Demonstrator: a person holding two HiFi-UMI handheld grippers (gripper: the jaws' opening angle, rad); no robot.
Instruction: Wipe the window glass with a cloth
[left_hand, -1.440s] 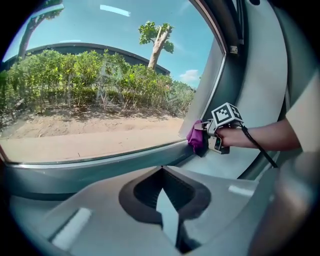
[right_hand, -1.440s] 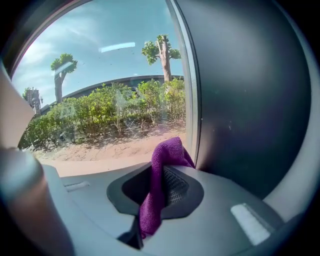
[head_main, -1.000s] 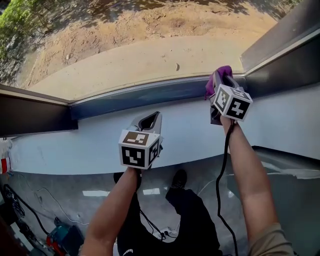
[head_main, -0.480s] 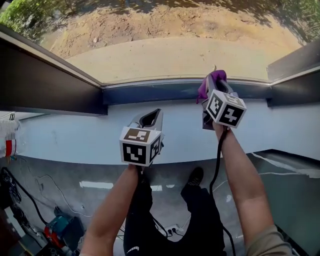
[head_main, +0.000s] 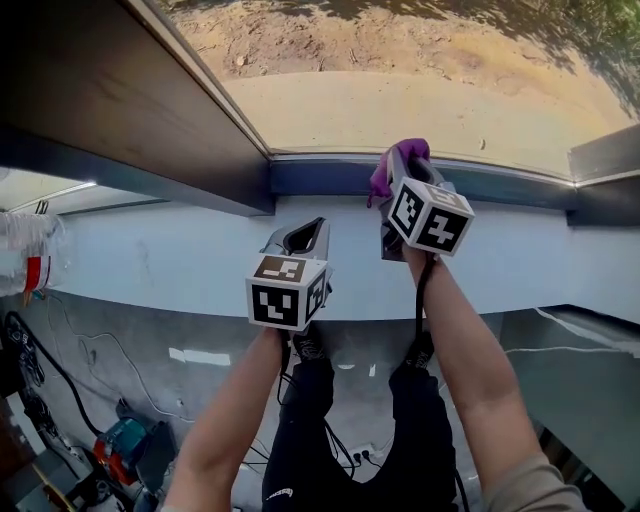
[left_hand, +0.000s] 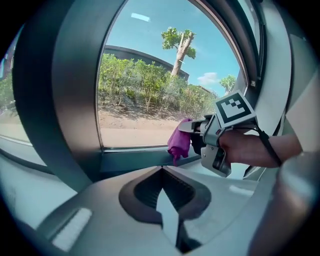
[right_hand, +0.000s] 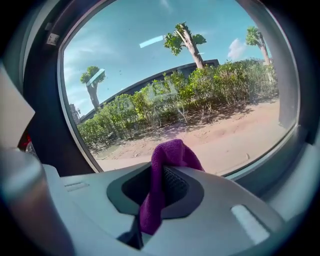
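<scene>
My right gripper (head_main: 403, 165) is shut on a purple cloth (head_main: 392, 160) and holds it at the bottom edge of the window glass (head_main: 420, 90). In the right gripper view the cloth (right_hand: 167, 160) sticks up from between the jaws against the glass (right_hand: 165, 75). My left gripper (head_main: 300, 236) hovers over the white sill (head_main: 150, 270), lower and to the left of the right one, shut with nothing in it. The left gripper view shows the right gripper (left_hand: 192, 127) with the cloth (left_hand: 179, 142) hanging at the lower frame.
A dark frame post (head_main: 120, 90) runs along the left of the glass, and a dark lower frame rail (head_main: 320, 178) lies under it. Below the sill are the floor, cables (head_main: 40, 400), a teal tool (head_main: 125, 445) and the person's legs.
The right gripper has slid left along the bottom of the glass with the cloth, away from the right frame corner. The dark left post now fills more of the head view.
</scene>
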